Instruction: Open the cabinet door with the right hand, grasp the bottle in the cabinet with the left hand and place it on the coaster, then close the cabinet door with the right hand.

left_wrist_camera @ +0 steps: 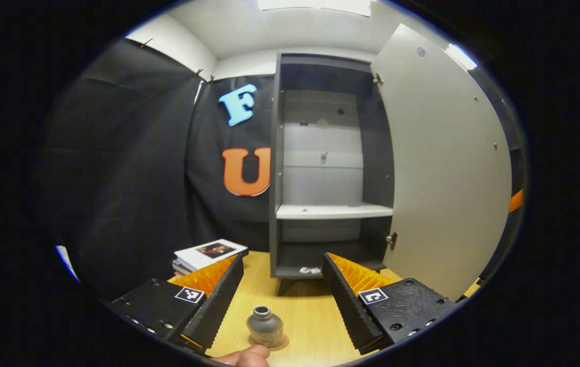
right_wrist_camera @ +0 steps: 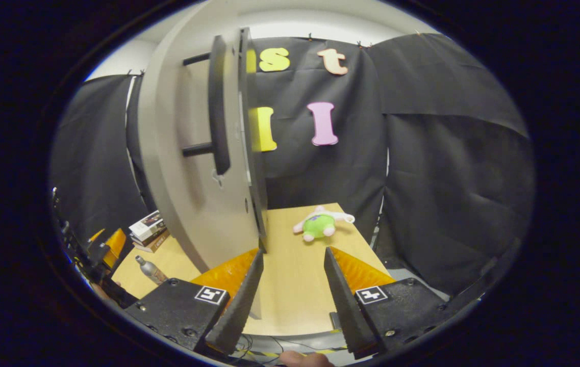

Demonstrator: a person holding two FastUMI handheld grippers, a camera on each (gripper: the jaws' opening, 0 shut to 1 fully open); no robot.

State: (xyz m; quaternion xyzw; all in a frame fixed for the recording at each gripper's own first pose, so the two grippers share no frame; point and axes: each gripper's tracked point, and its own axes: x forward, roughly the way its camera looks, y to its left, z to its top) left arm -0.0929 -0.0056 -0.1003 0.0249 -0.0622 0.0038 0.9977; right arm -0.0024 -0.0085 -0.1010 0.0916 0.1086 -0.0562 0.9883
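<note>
With the bottle [left_wrist_camera: 265, 326] standing on the coaster [left_wrist_camera: 280, 343] in front of the cabinet [left_wrist_camera: 328, 168], both tongs [left_wrist_camera: 282, 295] [right_wrist_camera: 292, 285] gape empty, leaving the door [right_wrist_camera: 203, 168], probably stiff and light, best pushed by its dark bar handle [right_wrist_camera: 218, 104].

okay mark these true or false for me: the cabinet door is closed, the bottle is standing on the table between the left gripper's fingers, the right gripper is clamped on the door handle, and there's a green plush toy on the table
1. The grey cabinet door is closed. False: it stands swung open.
2. The small grey bottle stands upright on the light wooden table, on a round coaster, in front of the open left gripper. True.
3. The right gripper is clamped on the black bar handle. False: its fingers are apart, holding nothing, below the handle.
4. A green plush toy lies on the table. True.
</note>
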